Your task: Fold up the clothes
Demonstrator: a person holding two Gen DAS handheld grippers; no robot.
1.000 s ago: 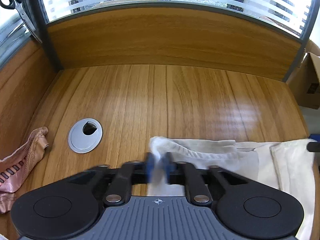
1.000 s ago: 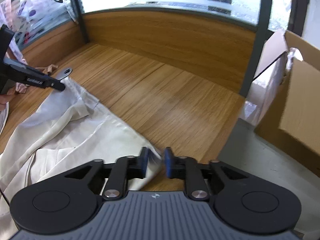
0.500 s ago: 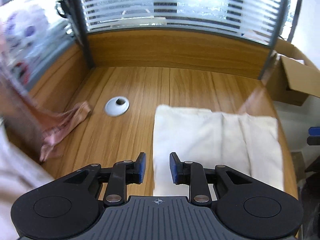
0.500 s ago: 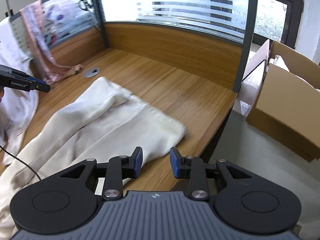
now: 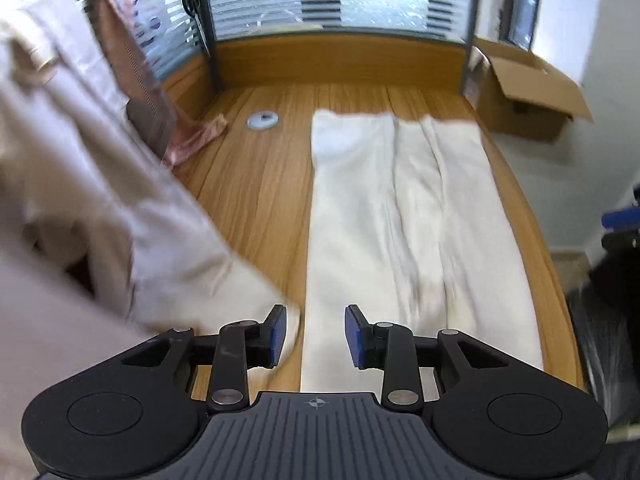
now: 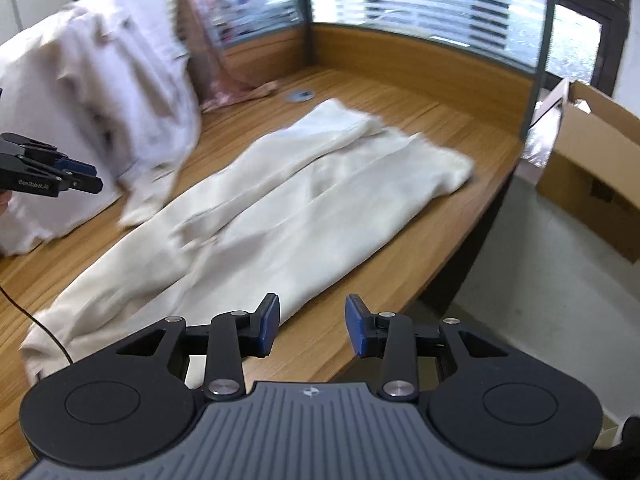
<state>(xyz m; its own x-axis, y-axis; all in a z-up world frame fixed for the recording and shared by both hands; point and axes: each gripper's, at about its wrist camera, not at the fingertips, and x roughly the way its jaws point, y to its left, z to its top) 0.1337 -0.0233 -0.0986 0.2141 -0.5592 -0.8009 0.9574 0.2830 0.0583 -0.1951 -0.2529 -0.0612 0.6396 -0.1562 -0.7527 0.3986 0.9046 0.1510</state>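
A cream garment [image 5: 404,232] lies spread lengthwise on the wooden desk [image 5: 256,184]; it also shows in the right wrist view [image 6: 280,208]. My left gripper [image 5: 315,336] is open and empty, held above the garment's near end. It also shows from the side in the right wrist view [image 6: 86,178]. My right gripper [image 6: 312,324] is open and empty, above the desk's right edge beside the garment.
A pale pinkish garment pile [image 5: 80,184] hangs at the left, also in the right wrist view [image 6: 100,92]. A pink cloth [image 5: 196,136] and a grey cable grommet [image 5: 262,120] sit at the back left. A cardboard box [image 6: 592,168] stands right of the desk. Scissors [image 5: 192,0] hang on the partition.
Both grippers have let go of the cream garment, opened, and pulled back and up. The garment now lies flat on the desk.
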